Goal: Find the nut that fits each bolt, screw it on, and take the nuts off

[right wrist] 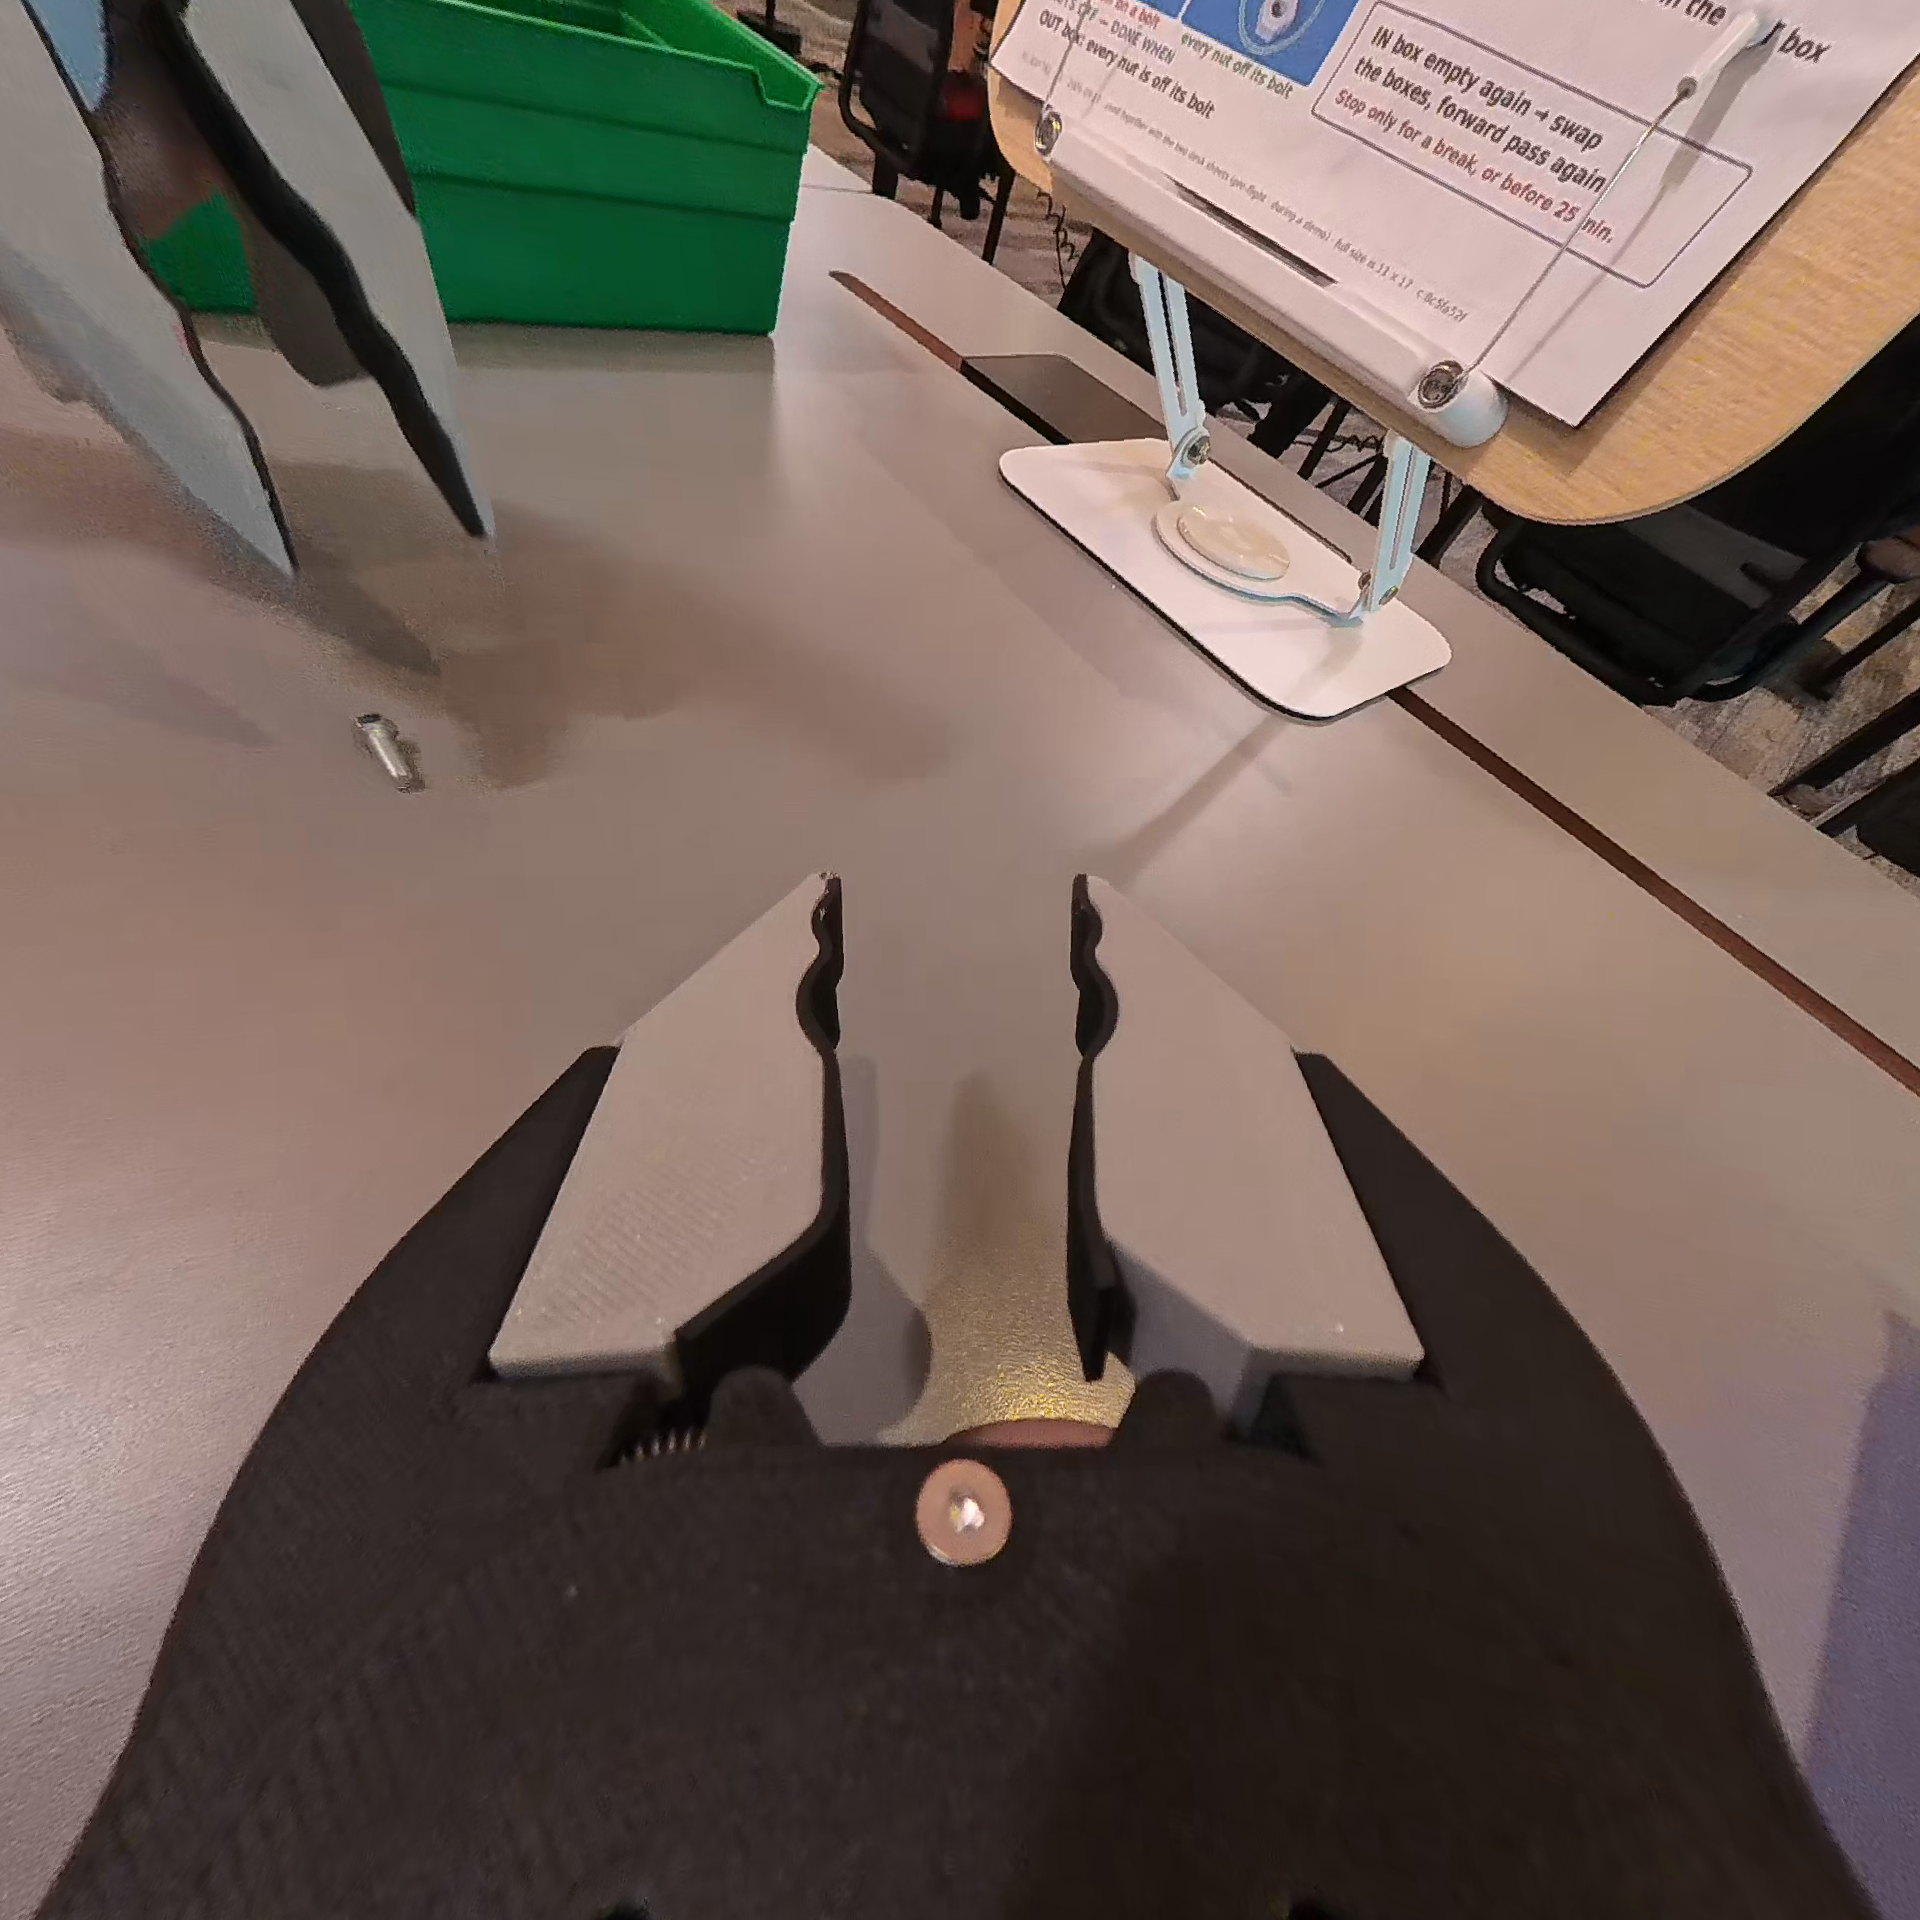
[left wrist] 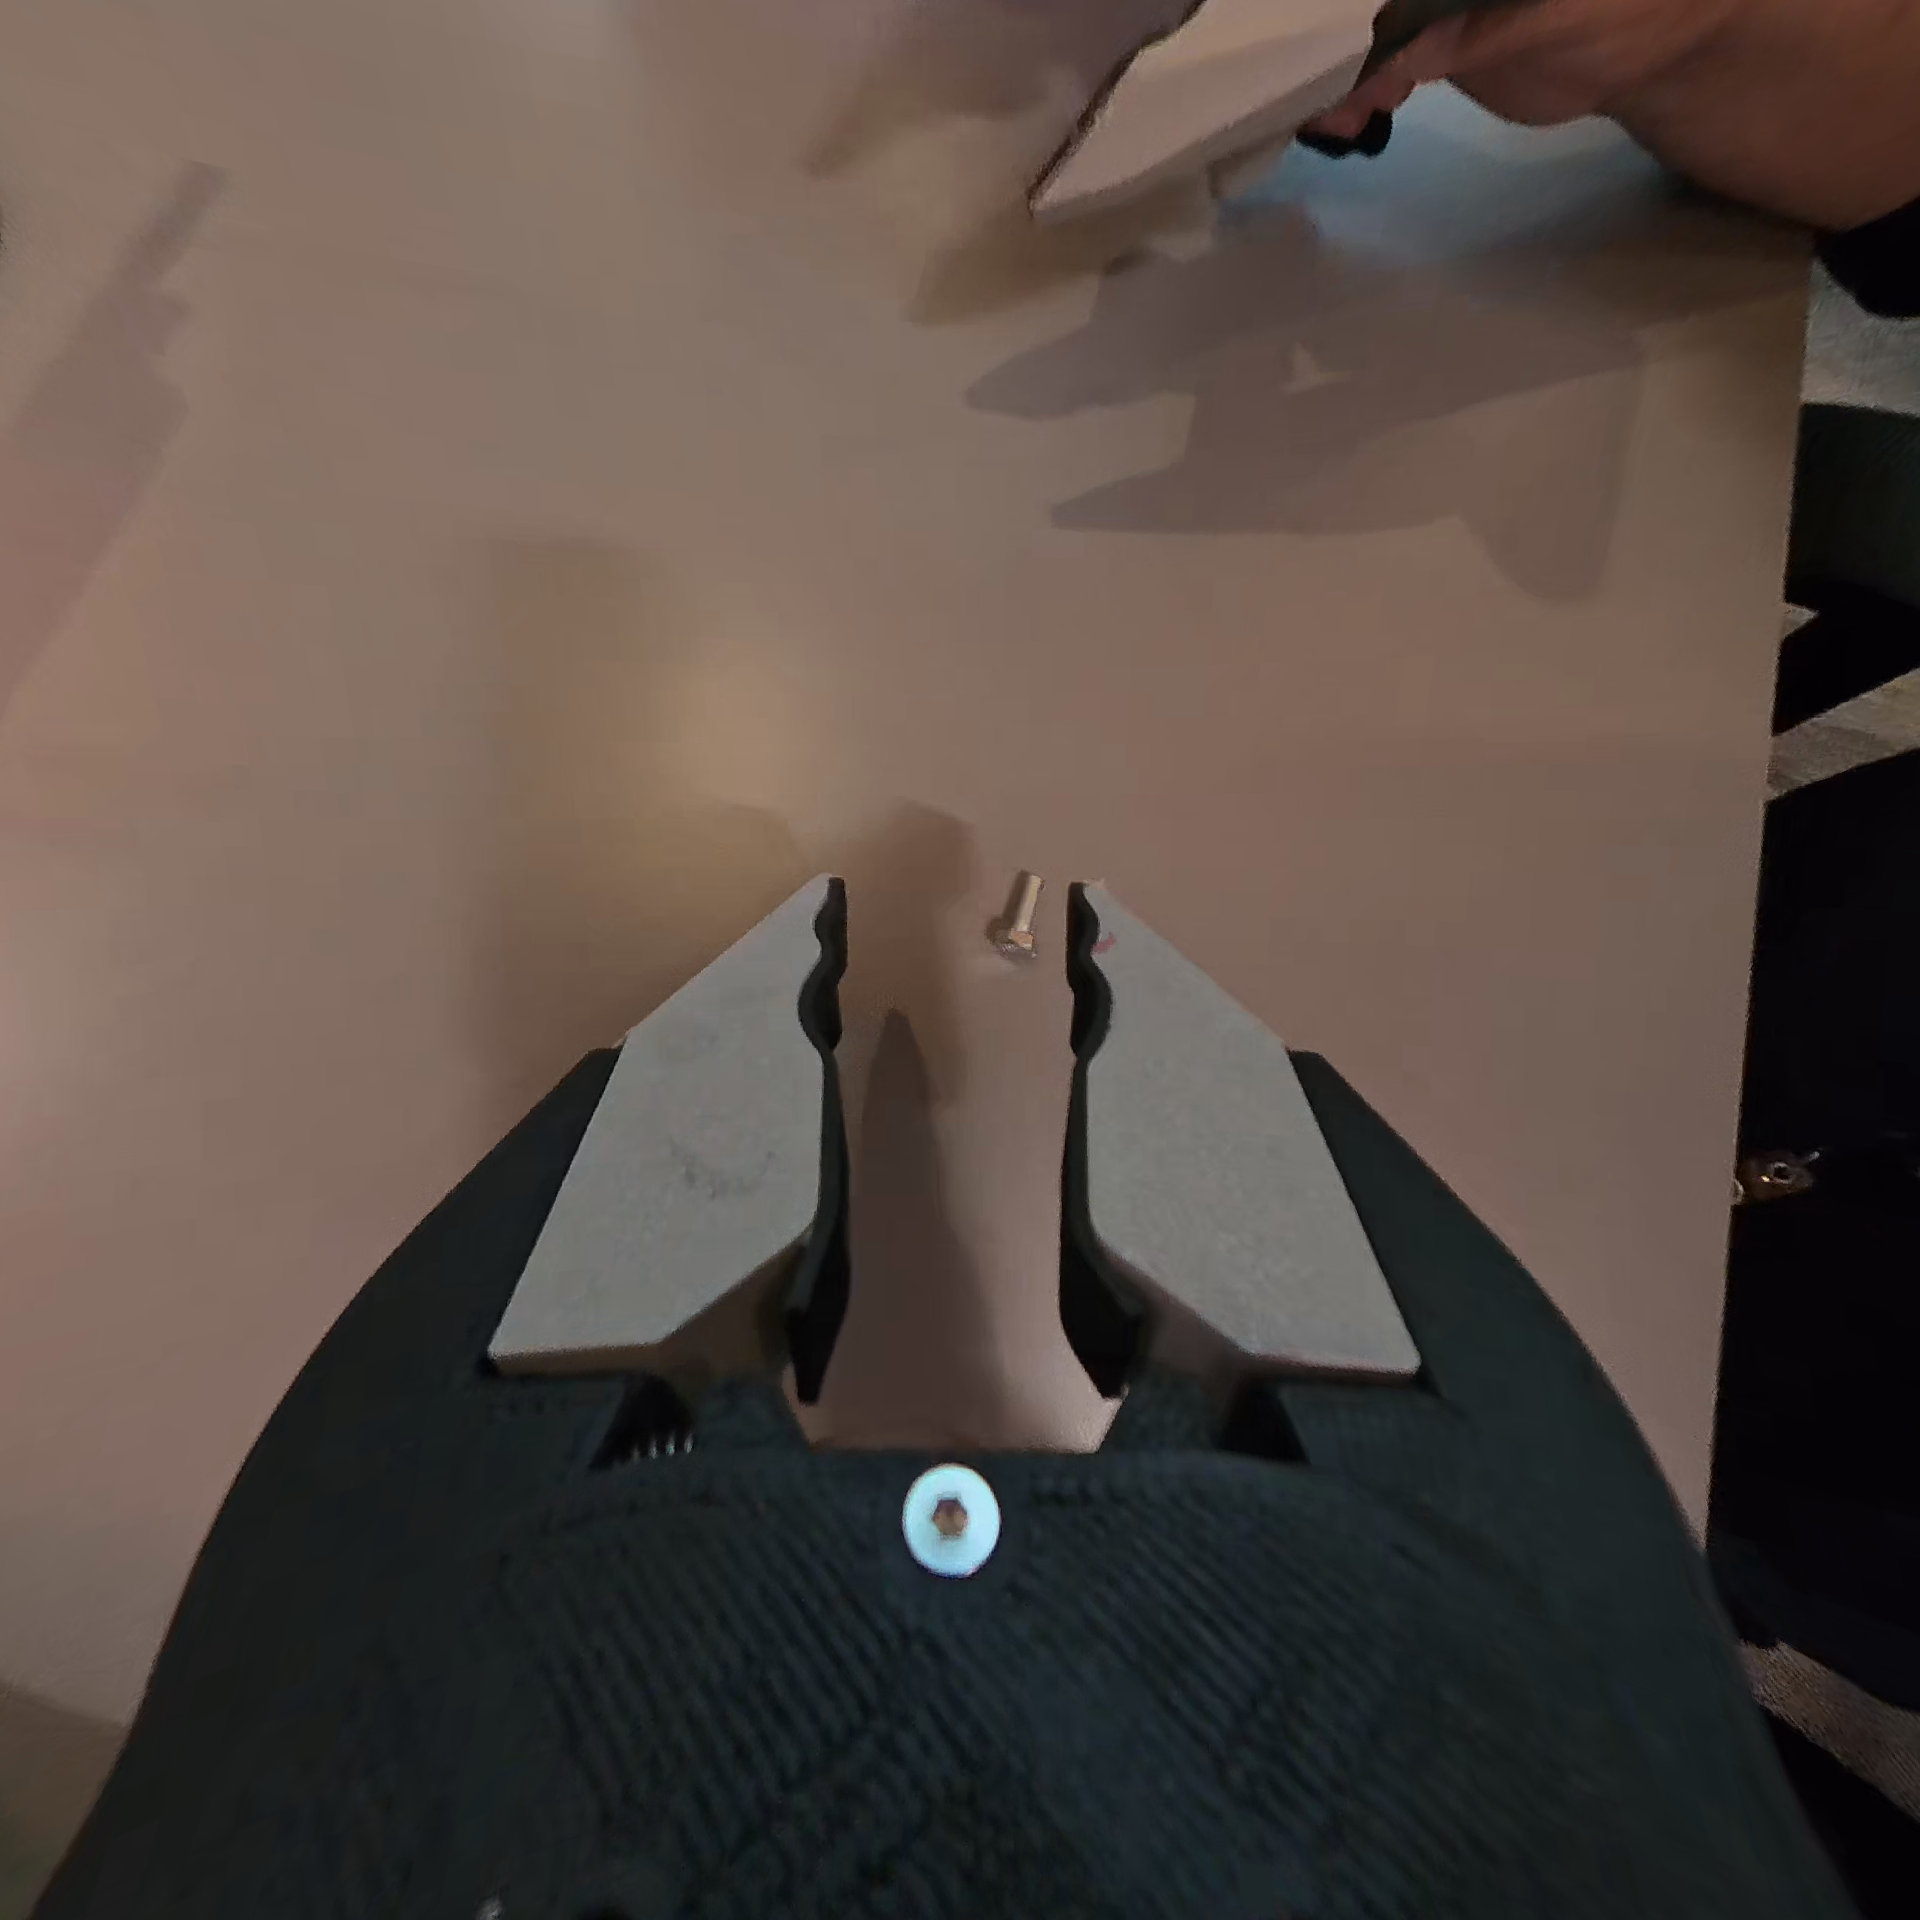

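A small silver bolt (left wrist: 1016, 923) lies loose on the table, seen between my left gripper's (left wrist: 956, 914) fingertips but below them, touching neither pad. The left gripper is open and holds nothing. The same bolt shows in the right wrist view (right wrist: 387, 750), lying on the table under the left gripper's fingers (right wrist: 343, 312), which hang above it. My right gripper (right wrist: 956, 914) is open and empty over bare table, to the right of the bolt. The right gripper's finger (left wrist: 1195, 114) and the hand holding it show at the top of the left wrist view. No nut is in view.
Stacked green bins (right wrist: 613, 177) stand at the far left of the table (right wrist: 727, 582). A white stand (right wrist: 1236, 561) with a board carrying a printed sheet (right wrist: 1455, 135) stands at the far right. The table edge (left wrist: 1766, 831) runs along the right in the left wrist view. Spacing between my two grippers at the tips: around 15 centimetres.
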Demonstrator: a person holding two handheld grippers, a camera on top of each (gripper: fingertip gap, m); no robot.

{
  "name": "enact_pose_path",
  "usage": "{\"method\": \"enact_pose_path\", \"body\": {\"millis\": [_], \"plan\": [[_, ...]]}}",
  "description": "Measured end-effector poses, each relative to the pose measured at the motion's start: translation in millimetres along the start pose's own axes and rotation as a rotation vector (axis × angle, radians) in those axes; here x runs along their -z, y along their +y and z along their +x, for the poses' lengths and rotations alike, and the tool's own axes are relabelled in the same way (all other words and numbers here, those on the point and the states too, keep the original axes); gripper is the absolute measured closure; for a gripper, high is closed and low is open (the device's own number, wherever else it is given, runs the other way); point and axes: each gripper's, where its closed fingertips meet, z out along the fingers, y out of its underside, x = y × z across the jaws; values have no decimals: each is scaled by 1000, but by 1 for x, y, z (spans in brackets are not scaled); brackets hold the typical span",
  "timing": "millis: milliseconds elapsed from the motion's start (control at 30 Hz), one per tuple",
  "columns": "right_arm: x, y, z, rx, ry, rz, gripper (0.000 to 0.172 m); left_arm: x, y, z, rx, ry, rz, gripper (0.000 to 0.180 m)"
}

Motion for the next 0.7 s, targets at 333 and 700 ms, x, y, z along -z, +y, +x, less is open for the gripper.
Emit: {"method": "enact_pose_path", "body": {"millis": [333, 700], "plan": [[5, -3, 7, -86, -18, 62, 95, -1, -28, 0, -101, 80, 256, 130], [-13, -16, 45, -196, 116, 85, 102, 18, 20, -29, -233, -123, 188, 118]]}}
